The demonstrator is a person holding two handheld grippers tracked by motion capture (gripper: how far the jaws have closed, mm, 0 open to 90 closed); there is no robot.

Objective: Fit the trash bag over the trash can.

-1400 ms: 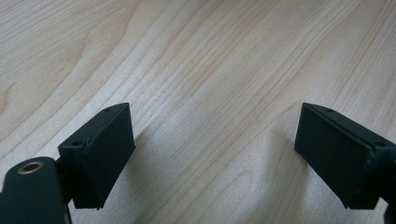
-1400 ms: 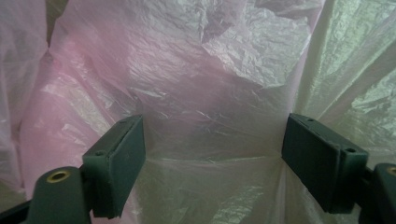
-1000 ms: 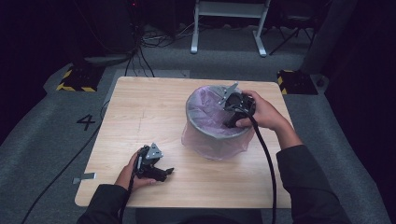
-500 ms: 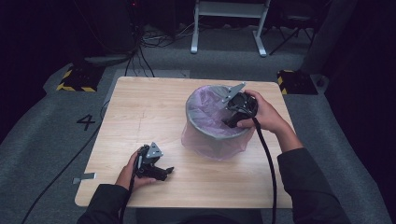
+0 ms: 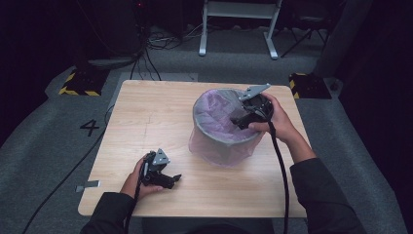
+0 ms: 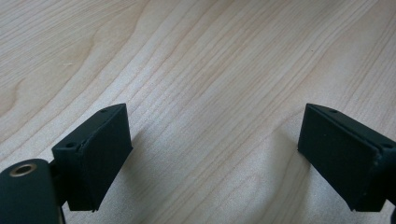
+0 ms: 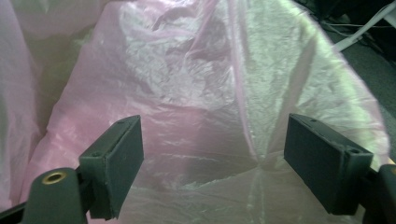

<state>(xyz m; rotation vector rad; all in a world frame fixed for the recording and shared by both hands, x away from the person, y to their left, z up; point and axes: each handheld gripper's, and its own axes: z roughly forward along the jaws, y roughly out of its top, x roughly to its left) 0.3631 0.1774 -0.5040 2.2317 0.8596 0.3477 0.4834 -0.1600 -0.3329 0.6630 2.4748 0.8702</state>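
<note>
Two grippers in play: your right gripper (image 5: 239,118) sits right of frame centre over the mouth of the grey bin (image 5: 221,139), fingers wide with nothing between them, aimed into the pink bag liner (image 7: 196,93); your left gripper (image 5: 170,179) rests low left on the surface (image 5: 146,112), fingers equally wide and empty. Liner looks thin, crinkly, light and slippery, likely to tear, so pinch a gathered fold near the rim.
</note>
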